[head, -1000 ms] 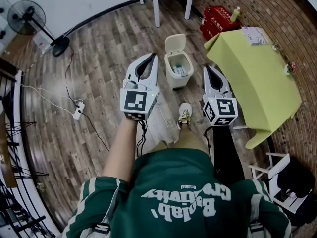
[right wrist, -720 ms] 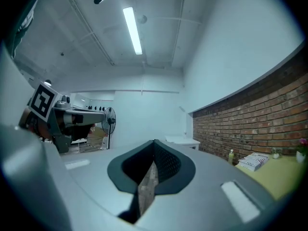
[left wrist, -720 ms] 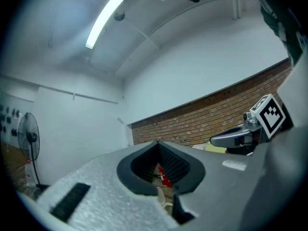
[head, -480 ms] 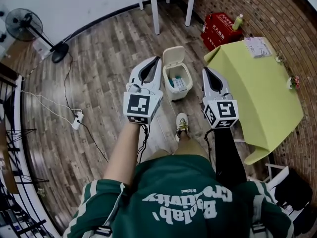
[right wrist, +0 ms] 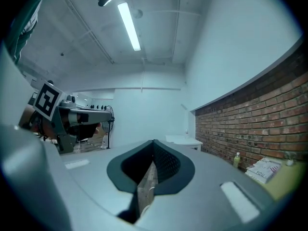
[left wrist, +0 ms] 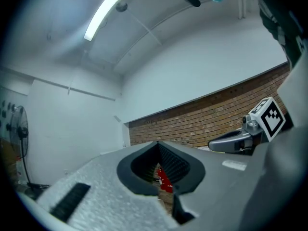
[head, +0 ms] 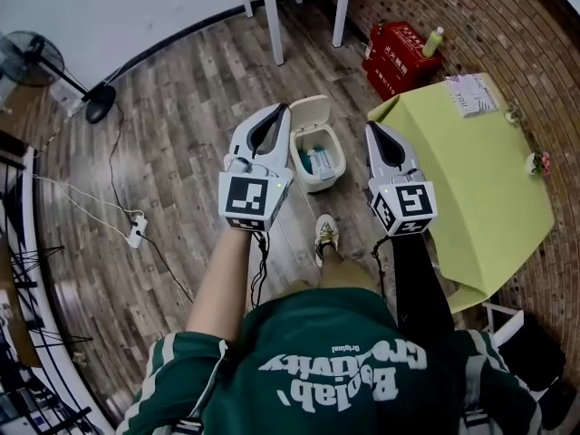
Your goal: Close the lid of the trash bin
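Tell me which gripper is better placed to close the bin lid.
Left, likely: the left gripper hangs close beside the raised lid; the right gripper sits farther off, past the trash bin.

left gripper jaws together, brick wall

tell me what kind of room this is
Likely an indoor workroom or test space: wood-plank floor, brick wall, a standing fan, and a small trash bin beside a yellow-green table.
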Tool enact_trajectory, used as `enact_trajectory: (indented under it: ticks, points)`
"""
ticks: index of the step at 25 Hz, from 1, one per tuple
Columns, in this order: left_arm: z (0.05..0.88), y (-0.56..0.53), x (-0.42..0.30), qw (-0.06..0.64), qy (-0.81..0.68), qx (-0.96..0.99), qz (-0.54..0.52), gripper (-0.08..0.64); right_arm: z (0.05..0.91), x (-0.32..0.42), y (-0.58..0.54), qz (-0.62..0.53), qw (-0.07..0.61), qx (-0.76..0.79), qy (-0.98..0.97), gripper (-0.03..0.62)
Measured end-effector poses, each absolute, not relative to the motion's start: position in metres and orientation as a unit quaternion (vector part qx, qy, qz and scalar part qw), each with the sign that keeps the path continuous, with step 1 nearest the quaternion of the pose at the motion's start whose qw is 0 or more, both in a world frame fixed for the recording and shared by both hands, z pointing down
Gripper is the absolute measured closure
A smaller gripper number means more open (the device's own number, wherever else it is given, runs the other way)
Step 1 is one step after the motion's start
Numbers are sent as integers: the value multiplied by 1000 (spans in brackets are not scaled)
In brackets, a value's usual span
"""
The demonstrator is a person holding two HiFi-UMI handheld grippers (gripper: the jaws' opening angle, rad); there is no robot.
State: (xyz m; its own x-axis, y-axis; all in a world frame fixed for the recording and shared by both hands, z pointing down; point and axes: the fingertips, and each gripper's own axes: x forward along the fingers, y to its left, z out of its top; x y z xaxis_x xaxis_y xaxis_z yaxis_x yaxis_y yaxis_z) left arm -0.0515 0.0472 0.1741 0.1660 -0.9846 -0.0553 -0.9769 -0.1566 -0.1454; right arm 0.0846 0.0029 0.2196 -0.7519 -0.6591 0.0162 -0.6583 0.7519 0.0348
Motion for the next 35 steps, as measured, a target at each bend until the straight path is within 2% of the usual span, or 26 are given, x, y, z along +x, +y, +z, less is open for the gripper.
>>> enact_trajectory:
  ticks: [23, 35]
  points:
    - [190, -110, -77, 53, 676, -731, -68, 563, 233, 45, -172, 30, 12, 297, -954, 581]
    - [196, -162, -90, 49, 699, -709, -79, 563, 240, 22, -224, 41, 6, 259, -965, 581]
